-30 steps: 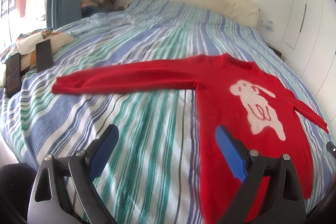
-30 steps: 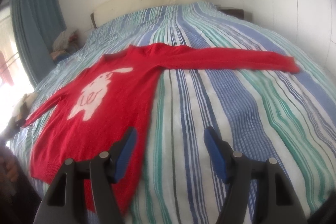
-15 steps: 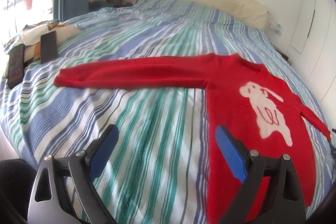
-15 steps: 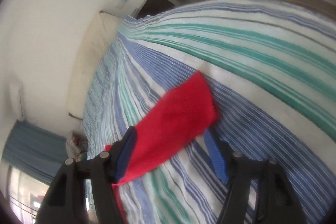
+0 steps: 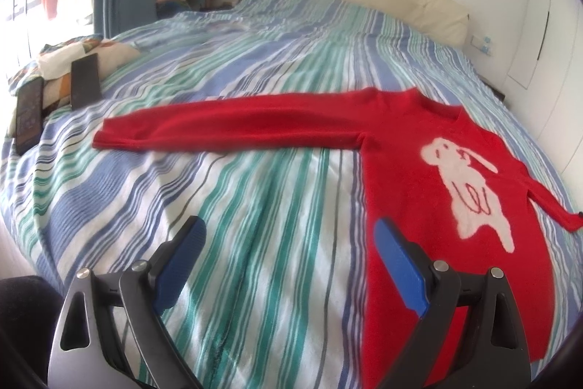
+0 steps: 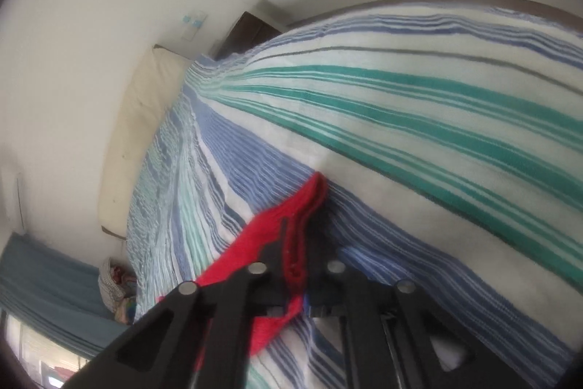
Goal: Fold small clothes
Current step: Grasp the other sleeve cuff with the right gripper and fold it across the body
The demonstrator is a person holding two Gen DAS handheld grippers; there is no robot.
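At the far left edge of the bed (image 5: 255,243) lie two dark phones (image 5: 85,81), beside a patterned pillow (image 5: 109,48), well apart from the garment. The red sweater (image 5: 419,177) lies flat on the striped cover, its long sleeve (image 5: 226,128) stretched out leftward with bare cover all around the cuff and plenty of bare stripes in front of it. The left gripper (image 5: 288,250) hovers low above the bed near the sweater's lower left hem, its blue-padded fingers (image 5: 397,265) spread wide and holding nothing. The sweater's body with its white animal figure (image 5: 466,185) fills the right side, the other sleeve running off toward the right edge. In the right wrist view the right gripper (image 6: 297,261) has its fingers pinched together on the red cuff (image 6: 309,203), which bunches between them and lifts off the cover, with bare striped cover lying beyond it. Half a second ago that cuff lay flat between parted fingers; now it is clamped. The left view has crept slightly nearer.
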